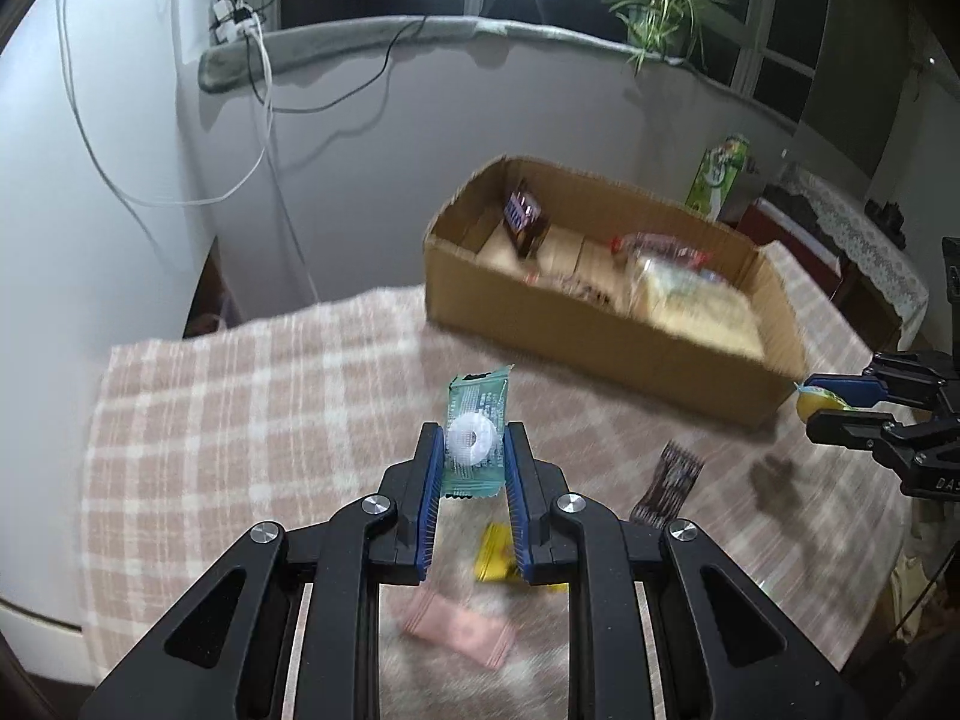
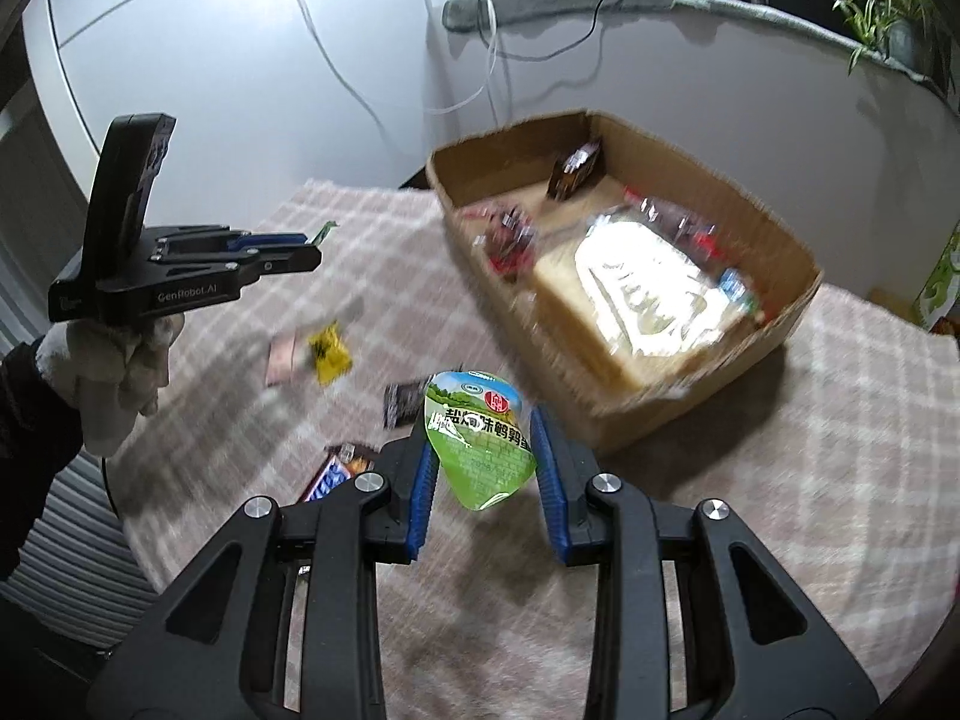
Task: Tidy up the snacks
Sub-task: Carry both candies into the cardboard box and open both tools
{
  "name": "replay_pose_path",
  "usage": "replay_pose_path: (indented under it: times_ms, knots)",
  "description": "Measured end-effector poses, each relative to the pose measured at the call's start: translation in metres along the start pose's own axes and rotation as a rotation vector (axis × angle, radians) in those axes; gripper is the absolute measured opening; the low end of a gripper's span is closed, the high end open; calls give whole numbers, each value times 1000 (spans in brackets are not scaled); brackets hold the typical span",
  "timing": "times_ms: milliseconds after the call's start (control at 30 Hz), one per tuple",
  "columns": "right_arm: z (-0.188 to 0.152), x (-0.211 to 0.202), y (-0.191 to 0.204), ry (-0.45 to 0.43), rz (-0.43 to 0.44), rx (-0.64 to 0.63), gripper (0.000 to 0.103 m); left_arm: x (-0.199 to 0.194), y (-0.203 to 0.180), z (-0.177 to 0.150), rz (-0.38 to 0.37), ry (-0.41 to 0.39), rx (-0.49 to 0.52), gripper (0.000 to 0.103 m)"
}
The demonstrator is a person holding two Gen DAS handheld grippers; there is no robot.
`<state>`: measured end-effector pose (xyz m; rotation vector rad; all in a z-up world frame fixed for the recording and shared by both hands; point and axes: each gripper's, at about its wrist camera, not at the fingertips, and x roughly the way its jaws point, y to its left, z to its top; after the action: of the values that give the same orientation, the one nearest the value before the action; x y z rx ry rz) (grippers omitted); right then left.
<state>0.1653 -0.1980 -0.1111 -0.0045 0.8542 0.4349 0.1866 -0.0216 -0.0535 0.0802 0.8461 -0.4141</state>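
Note:
My left gripper [image 1: 474,450] is shut on a green candy packet [image 1: 477,429] with a white ring sweet inside, held above the checked tablecloth [image 1: 240,396]. My right gripper [image 2: 480,438] is shut on a green snack pouch [image 2: 480,444] with Chinese print, held above the cloth near the box. The open cardboard box [image 1: 600,324] holds a chocolate bar [image 1: 525,219], a large pale packet [image 2: 648,294] and other snacks. On the cloth lie a yellow packet [image 1: 495,552], a pink packet [image 1: 459,630] and a dark packet [image 1: 669,483]. The left gripper shows in the right wrist view [image 2: 315,246], the right one in the left wrist view [image 1: 807,405].
A blue chocolate bar [image 2: 336,471] lies by the table's near edge. A green carton [image 1: 717,174] stands behind the box. White wall, hanging cables [image 1: 264,90], a windowsill with a potted plant [image 1: 654,12]. A lace-covered side table [image 1: 852,222] stands at far right.

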Motion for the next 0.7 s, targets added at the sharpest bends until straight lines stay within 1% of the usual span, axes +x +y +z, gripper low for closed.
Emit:
replay_pose_path:
  times_ms: [133, 200, 333, 533, 700]
  knots:
    - [20, -8, -12, -35, -7, 14, 31, -2, -4, 16, -13, -27, -5, 18]
    - [31, -9, -16, -29, 2, 19, 31, 0, -6, 25, -20, -41, -4, 19]
    - [53, -7, -25, -49, -15, 15, 31, 9, -9, 41, -36, -46, -2, 19]
    - [84, 10, -33, -52, -24, 7, 31, 25, -15, 62, -41, -50, 9, 18]
    - [102, 32, -38, -39, -27, 11, 32, 37, -18, 75, -46, -50, 9, 18]
